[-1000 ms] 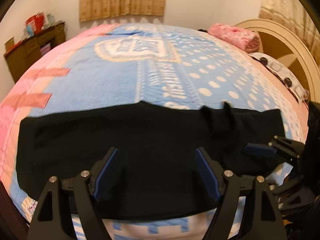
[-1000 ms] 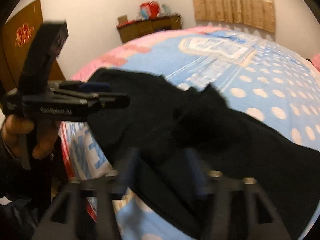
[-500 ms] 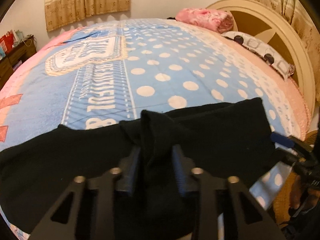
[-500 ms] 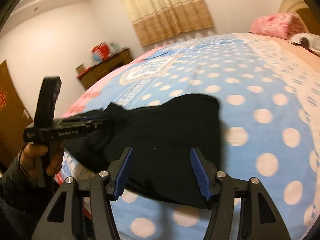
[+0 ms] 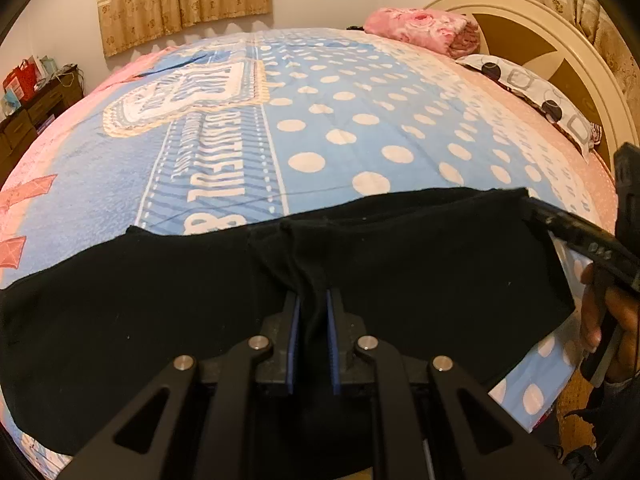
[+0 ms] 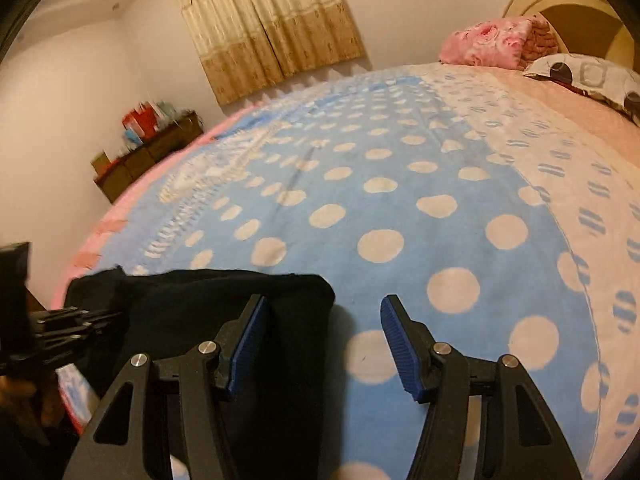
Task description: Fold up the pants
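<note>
Black pants (image 5: 420,280) lie flat along the near edge of the bed. My left gripper (image 5: 311,304) is shut on a pinched ridge of the pants cloth near their middle. My right gripper (image 6: 322,314) is open and empty, its left finger over the right end of the pants (image 6: 240,304) and its right finger over bare bedspread. In the left wrist view the right gripper (image 5: 568,232) shows from the side at the pants' right end. In the right wrist view the left gripper (image 6: 76,320) shows at the far left on the cloth.
The bed carries a blue bedspread (image 5: 340,136) with white dots. A pink rolled blanket (image 5: 420,30) and a patterned pillow (image 5: 532,92) lie by the cream headboard (image 5: 560,40). A dark wooden cabinet (image 6: 148,156) stands by the wall under the curtains (image 5: 184,0).
My left gripper went from open to shut on a fold of the pants. My right gripper let go of the cloth, opened and swung to the pants' right end.
</note>
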Motion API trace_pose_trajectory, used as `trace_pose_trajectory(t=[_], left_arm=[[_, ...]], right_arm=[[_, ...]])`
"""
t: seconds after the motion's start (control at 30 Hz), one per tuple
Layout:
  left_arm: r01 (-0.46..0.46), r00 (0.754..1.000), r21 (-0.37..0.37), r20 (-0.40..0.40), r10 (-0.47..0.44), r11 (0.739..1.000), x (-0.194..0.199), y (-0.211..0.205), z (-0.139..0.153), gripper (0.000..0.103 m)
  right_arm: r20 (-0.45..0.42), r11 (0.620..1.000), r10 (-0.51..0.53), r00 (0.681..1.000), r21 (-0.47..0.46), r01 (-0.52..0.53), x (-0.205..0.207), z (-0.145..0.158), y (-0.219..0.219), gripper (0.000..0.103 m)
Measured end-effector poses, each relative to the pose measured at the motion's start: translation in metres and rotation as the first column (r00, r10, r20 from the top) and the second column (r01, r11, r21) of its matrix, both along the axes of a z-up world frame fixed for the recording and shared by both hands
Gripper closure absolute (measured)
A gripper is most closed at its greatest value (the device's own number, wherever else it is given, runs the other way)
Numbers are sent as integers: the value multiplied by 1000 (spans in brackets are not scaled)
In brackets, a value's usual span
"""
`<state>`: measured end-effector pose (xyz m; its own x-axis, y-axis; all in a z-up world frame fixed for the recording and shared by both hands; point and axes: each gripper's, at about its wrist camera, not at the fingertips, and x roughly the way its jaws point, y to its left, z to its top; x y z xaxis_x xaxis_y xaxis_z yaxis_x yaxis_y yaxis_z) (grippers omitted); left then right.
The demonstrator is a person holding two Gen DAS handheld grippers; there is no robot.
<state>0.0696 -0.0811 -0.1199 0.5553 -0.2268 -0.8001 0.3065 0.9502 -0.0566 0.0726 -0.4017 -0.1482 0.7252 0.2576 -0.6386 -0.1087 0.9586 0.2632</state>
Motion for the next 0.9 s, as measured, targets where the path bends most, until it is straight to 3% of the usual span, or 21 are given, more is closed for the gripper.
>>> trace_pose_trajectory(t=[0.13, 0.3, 0.43, 0.6, 0.73, 0.83, 0.9], left_arm=[[-9, 1000, -8, 6, 9, 1000, 0, 1, -2, 89], [-12, 1000, -39, 12, 12, 999, -7, 6, 5, 88], [6, 999, -32, 48, -4, 999, -20, 5, 14, 88], [23, 997, 28, 69, -25, 999, -30, 0, 9, 83], [0, 999, 26, 41, -1, 1000, -28, 3, -4, 82], [2, 999, 10, 45, -3, 1000, -27, 5, -5, 81], [-6, 999, -7, 43, 6, 1000, -27, 7, -5, 81]], right_arm=[[-1, 998, -10, 1000, -60, 9, 10, -3, 3, 43], [-3, 999, -37, 999, -27, 37, 8, 0, -4, 43], [70, 998, -39, 997, 52, 36, -23, 20, -13, 43], [151, 996, 86, 985, 16, -90, -75, 28, 8, 43], [108, 983, 183, 977, -5, -184, -94, 7, 24, 43], [35, 983, 183, 983, -16, -182, -88, -12, 26, 43], [36, 984, 176, 984, -23, -175, -86, -17, 25, 43]])
